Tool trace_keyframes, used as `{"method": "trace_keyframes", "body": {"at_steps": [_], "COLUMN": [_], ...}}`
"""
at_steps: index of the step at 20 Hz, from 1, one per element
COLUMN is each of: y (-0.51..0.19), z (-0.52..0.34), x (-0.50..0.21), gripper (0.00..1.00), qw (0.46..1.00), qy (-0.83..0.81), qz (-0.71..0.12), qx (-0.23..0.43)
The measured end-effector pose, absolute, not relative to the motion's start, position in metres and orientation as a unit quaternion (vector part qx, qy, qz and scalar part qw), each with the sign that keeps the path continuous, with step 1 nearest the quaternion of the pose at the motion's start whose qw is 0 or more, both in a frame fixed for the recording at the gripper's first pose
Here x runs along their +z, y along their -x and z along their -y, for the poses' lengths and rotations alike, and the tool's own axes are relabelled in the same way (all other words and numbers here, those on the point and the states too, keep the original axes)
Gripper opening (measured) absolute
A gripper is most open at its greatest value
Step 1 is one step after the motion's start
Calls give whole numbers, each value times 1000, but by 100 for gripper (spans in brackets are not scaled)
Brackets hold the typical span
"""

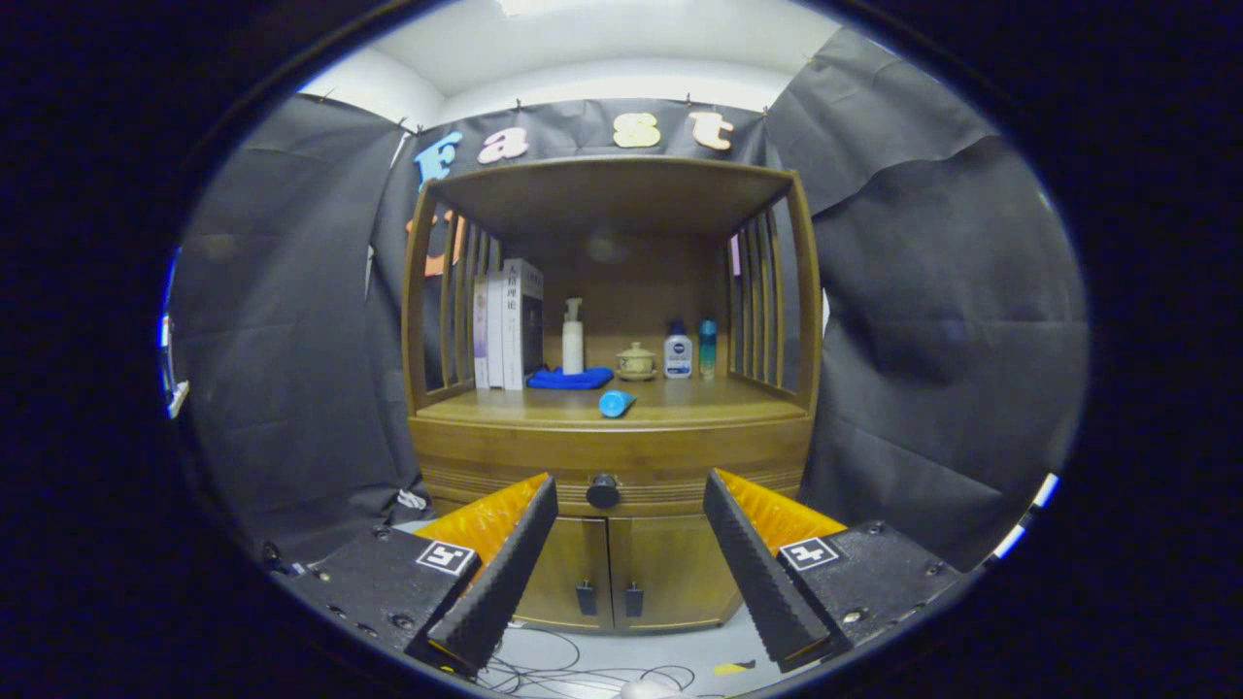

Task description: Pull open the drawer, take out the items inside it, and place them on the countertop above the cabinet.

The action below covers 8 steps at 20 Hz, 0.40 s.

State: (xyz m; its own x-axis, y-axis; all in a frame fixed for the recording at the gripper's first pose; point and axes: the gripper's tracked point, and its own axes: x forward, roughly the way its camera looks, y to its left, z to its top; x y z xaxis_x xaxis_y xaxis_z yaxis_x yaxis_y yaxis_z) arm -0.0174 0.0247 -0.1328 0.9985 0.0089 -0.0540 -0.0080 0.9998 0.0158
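My claw (629, 573) is held wide apart with nothing between its fingers, well short of the cabinet (612, 553). Straight ahead, framed between the fingers, is the drawer (544, 464) with its dark round knob (603, 490); the drawer front sits flush, closed. Below it are two small doors (607, 573), also closed. On the bench (680, 400) above the drawer, a blue cylinder (615, 403) lies on its side near the front edge. Farther back stand books (507, 325), a white pump bottle (573, 337) on a folded blue cloth (570, 379), a small lidded pot (636, 361), a lotion bottle (677, 353) and a slim teal bottle (708, 349). I judge this fits two stages: drawer waiting to be pulled, or emptied and pushed closed, with the cylinder perhaps from it. What is inside I cannot see.
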Motion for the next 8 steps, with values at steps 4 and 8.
{"method": "trace_keyframes", "body": {"at_steps": [4, 8], "y": [25, 29], "z": [-21, -17], "x": [-121, -121], "gripper": [99, 99], "qw": [1000, 1000], "qy": [-22, -20], "qz": [-14, -19], "qx": [-7, -15]}}
